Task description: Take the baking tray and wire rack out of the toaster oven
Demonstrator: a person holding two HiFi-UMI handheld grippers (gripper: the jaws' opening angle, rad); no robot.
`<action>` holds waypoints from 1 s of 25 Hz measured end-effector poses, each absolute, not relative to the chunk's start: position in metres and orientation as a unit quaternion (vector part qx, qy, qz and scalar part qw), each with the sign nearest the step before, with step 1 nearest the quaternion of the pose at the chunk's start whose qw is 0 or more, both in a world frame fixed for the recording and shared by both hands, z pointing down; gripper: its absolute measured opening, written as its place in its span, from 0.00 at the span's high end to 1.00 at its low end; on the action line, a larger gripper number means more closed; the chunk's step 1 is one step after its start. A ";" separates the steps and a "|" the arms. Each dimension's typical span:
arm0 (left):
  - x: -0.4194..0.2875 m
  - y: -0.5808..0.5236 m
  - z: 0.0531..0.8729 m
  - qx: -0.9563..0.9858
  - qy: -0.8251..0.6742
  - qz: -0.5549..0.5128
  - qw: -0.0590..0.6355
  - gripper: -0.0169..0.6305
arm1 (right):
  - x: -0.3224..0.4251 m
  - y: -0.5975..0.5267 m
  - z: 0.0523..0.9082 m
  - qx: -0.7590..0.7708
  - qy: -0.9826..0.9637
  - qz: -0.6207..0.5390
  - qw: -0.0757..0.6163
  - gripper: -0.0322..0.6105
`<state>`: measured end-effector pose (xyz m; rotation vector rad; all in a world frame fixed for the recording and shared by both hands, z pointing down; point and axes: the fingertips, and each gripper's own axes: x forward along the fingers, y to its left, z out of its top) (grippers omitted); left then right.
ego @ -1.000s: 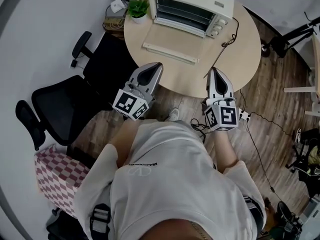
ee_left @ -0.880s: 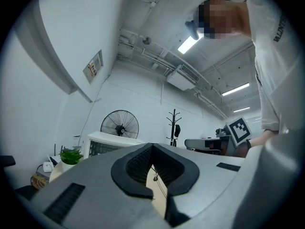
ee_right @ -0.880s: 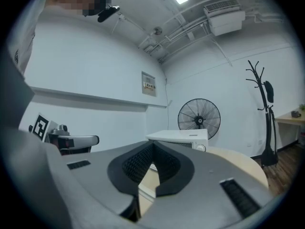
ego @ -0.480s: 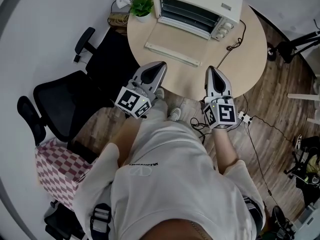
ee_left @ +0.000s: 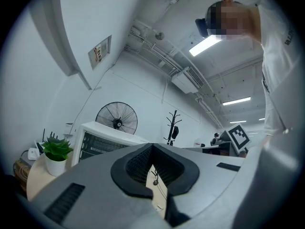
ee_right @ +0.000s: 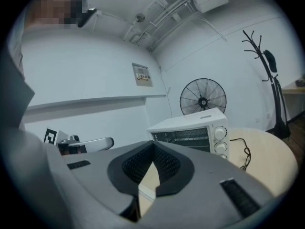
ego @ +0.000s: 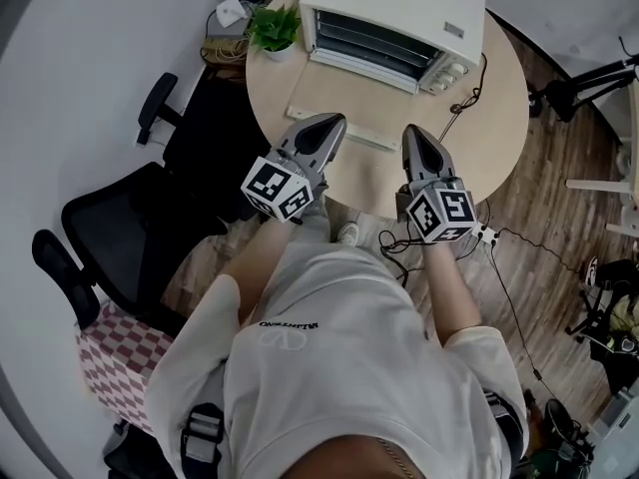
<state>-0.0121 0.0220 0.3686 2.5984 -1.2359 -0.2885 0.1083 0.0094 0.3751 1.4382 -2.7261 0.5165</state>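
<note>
Oven (ego: 394, 23) open at the far side of the bench (ego: 494, 118), both tools closed short of it

The oven sits at the upper middle of the head view, against the round bench's far rim. Its door (ego: 334, 93) is dropped flat toward the viewer and takes up the middle of the top. Rack (ego: 374, 33) bars show in the mouth; the tray cannot be told apart from them.

The left hand-held gripper (ego: 332, 123) reaches in over the near rim, its tip just short of the door's front edge, jaws together with nothing between them. The right hand-held gripper (ego: 411, 134) lies beside it, well apart from it, also over the near rim. Its jaws are together and empty too.

A bare strip of bench runs between the two tips and the door. To the right of the door the top is bare apart from a cable (ego: 467, 96) trailing from the oven's knob side. A plant (ego: 272, 26) stands at the oven's left corner, near the rim. A chair (ego: 130, 228) crowds the lower left, close under the bench's left edge. Floor (ego: 539, 228) lies open at the right.
</note>
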 end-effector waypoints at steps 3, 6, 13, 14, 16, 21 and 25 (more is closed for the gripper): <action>-0.020 -0.003 0.378 0.894 -0.413 -0.102 0.142 0.97 | 0.094 -0.012 0.382 0.465 -0.866 0.182 0.005 0.96; -0.027 -0.030 0.389 0.895 -0.403 -0.105 0.158 0.97 | 0.080 -0.036 0.392 0.468 -0.861 0.198 0.006 0.96; -0.033 -0.090 0.419 0.891 -0.373 -0.134 0.222 0.97 | 0.059 -0.091 0.419 0.483 -0.838 0.255 -0.018 0.96; -0.033 -0.097 0.423 0.889 -0.370 -0.142 0.231 0.97 | 0.057 -0.098 0.422 0.485 -0.834 0.262 -0.024 0.96; -0.035 -0.111 0.431 0.881 -0.371 -0.157 0.248 0.97 | 0.057 -0.112 0.430 0.488 -0.824 0.285 -0.045 0.96; -0.030 -0.140 0.456 0.857 -0.345 -0.201 0.326 0.97 | 0.062 -0.143 0.446 0.485 -0.800 0.339 -0.100 0.96; -0.017 -0.161 0.475 0.835 -0.318 -0.247 0.375 0.97 | 0.069 -0.165 0.465 0.481 -0.789 0.363 -0.117 0.96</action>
